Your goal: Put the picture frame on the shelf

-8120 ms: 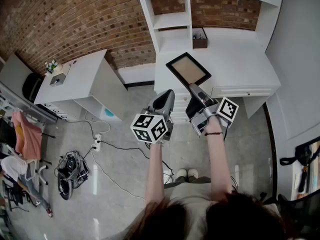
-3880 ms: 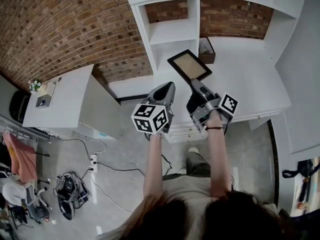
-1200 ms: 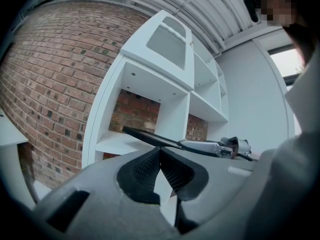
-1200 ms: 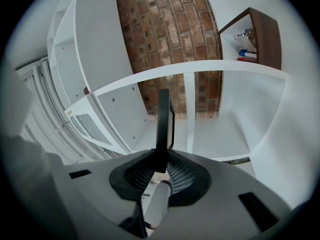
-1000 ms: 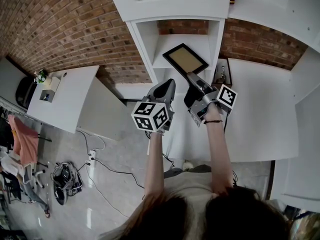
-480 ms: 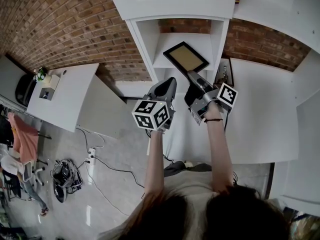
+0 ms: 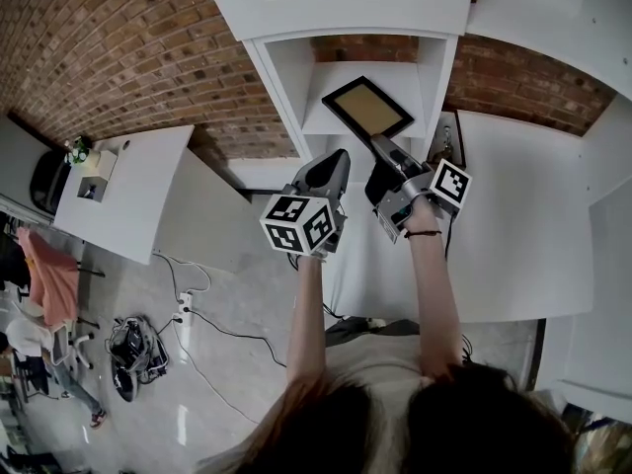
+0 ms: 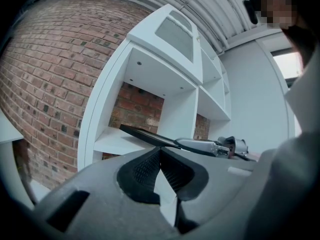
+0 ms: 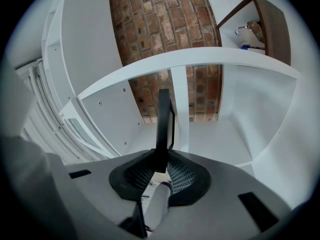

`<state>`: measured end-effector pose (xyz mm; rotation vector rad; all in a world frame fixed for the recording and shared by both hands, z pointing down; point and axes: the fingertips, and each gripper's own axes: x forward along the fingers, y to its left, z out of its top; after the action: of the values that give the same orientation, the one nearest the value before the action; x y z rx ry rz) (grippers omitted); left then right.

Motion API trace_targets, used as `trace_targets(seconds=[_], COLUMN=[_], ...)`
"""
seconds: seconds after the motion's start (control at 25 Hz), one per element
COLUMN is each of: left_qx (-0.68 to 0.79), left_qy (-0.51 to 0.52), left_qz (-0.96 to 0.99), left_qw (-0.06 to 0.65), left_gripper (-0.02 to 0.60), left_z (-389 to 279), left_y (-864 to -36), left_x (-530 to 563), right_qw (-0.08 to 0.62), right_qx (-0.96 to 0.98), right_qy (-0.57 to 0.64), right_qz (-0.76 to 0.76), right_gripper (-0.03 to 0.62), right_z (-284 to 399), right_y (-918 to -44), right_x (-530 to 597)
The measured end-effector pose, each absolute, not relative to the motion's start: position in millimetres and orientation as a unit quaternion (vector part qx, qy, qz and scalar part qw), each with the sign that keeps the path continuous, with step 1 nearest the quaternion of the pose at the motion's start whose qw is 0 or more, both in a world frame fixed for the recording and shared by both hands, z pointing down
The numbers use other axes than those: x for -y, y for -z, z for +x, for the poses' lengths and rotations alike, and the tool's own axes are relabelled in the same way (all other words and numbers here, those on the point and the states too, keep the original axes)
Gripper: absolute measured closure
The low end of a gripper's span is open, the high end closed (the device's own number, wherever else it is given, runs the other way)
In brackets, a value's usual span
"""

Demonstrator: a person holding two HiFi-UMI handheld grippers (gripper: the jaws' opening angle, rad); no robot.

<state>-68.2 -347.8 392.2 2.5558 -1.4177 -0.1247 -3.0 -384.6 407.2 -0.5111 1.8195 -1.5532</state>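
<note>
The picture frame (image 7: 366,107) is black with a tan panel. My right gripper (image 7: 379,147) is shut on its near corner and holds it nearly flat inside the white shelf (image 7: 341,107) opening, just above the shelf board. In the right gripper view the picture frame (image 9: 163,121) runs edge-on straight out from the jaws toward the brick back wall. My left gripper (image 7: 332,166) is shut and holds nothing, below and left of the frame. From the left gripper view the picture frame (image 8: 145,134) shows as a thin dark slab over the shelf (image 8: 112,139) board.
A white counter (image 7: 513,215) runs to the right of the shelf unit, with a small brown box (image 7: 446,141) against its back. A white side table (image 7: 128,191) stands at the left. Red brick wall (image 7: 128,47) lies behind. Cables and a bag lie on the floor.
Over eight seconds the frame rose from above the counter to the shelf opening. In the last second it moved slightly further in over the board. The left gripper stayed beside it.
</note>
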Motion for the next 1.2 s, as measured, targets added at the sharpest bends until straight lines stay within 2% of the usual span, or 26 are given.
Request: trace_targets(seconds=[1.2], left_qx=[0.451], left_qy=[0.038], left_qz=[0.885], left_qw=[0.113], left_gripper=[0.571], left_z=[-72], left_y=[-395], left_x=[383], right_qw=[0.357], right_qx=[-0.683], right_qy=[0.598], right_qz=[-0.220], right_gripper=[0.525], right_z=[-7], right_y=[-417], right_x=[414])
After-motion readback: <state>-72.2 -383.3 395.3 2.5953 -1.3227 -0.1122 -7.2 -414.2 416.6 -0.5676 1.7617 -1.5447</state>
